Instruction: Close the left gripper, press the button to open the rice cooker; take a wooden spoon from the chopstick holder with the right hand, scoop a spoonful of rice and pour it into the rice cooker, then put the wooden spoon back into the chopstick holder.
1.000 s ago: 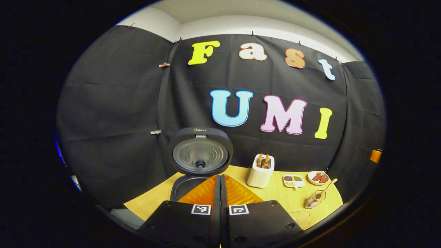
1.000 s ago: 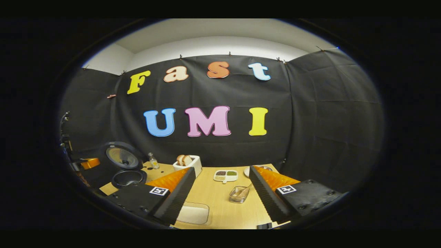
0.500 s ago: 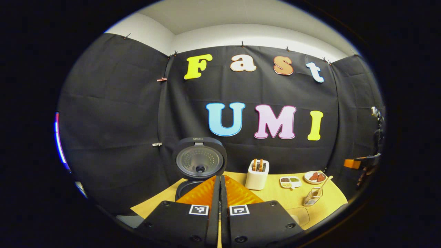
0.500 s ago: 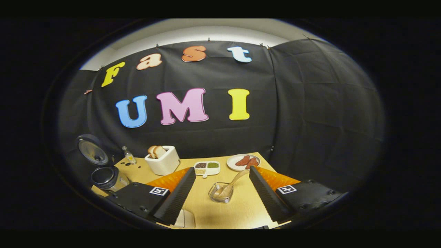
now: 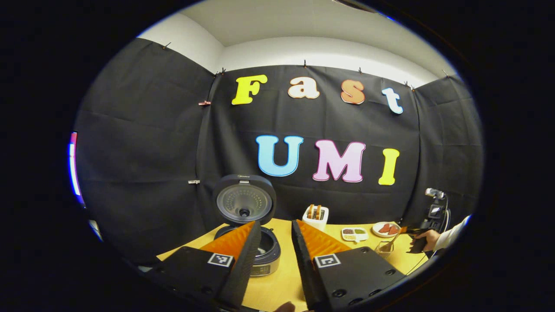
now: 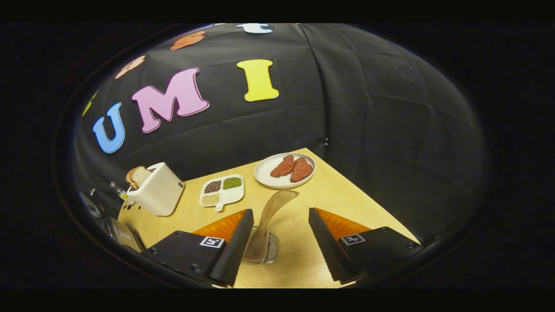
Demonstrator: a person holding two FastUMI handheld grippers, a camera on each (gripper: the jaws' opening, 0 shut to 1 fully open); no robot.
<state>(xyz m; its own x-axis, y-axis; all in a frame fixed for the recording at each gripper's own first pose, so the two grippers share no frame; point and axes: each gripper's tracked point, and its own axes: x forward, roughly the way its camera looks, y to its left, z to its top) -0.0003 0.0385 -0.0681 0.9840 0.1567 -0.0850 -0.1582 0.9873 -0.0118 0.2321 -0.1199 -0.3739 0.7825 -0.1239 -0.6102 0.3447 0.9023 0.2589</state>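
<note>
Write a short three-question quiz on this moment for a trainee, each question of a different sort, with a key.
1. True or false: the rice cooker has its lid raised.
2. What stands in the chopstick holder between the right gripper fingers?
A. wooden spoon
B. fork
C. chopsticks
3. Fill in: the plate of red slices sits beside the divided ____ dish.

Key: 1 true; 2 A; 3 grain.
</note>
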